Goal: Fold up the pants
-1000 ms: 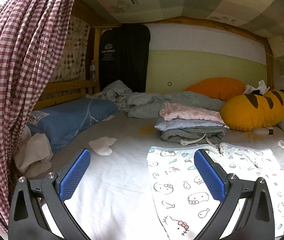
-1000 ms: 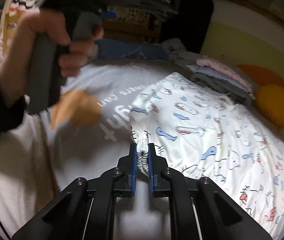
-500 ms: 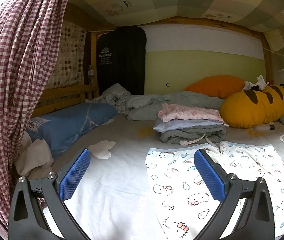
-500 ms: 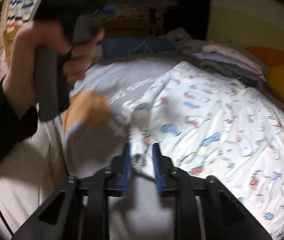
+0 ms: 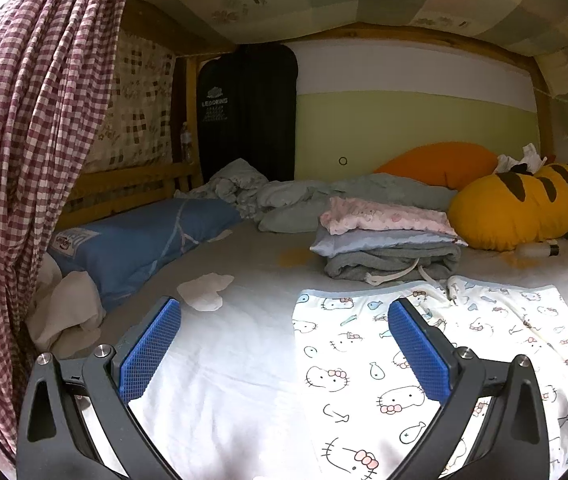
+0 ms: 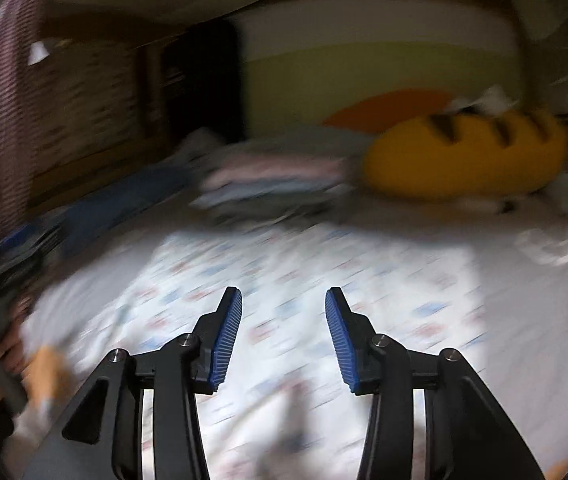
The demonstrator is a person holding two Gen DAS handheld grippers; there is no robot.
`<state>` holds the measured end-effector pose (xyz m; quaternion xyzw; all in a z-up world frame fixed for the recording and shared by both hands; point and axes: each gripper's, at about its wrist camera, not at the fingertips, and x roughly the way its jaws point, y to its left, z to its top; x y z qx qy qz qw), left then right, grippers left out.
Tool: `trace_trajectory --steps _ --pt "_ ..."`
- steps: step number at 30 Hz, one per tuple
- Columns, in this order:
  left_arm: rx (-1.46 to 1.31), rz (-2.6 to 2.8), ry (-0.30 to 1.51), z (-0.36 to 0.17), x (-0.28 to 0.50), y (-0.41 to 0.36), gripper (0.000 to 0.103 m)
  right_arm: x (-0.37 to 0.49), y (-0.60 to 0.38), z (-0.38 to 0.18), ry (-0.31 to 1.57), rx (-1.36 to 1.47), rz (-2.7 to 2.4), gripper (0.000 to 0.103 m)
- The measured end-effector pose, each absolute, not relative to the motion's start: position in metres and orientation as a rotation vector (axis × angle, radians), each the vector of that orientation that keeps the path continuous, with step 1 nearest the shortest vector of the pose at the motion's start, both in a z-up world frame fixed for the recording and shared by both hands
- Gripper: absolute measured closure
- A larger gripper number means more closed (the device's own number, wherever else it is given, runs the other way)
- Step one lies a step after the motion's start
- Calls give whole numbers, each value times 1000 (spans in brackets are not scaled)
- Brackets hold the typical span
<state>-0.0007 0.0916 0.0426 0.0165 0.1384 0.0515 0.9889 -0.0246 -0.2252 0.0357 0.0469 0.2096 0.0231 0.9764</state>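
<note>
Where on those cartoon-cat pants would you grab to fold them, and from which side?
Probably at the waistband end of the pants, by its left corner. They lie flat on the bed sheet, so only a hem or corner offers an edge to pinch. The left hand-held gripper stands open nearest that corner; coming in low from the bare sheet beside it seems easiest.

pants (image 6: 284, 264) print smeared, folded stack (image 6: 267, 184) blurred
</note>
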Motion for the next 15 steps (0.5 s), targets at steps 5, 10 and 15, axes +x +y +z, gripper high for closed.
trace_trajectory --steps 5,10,15 --pt "62 107 290 33 7 82 0 27 -310 49 465 115 -122 58" --pt "115 108 325 18 19 65 0 83 -391 25 584 209 -205 58" --pt "112 24 413 5 34 48 0 134 -422 -16 713 361 -110 58"
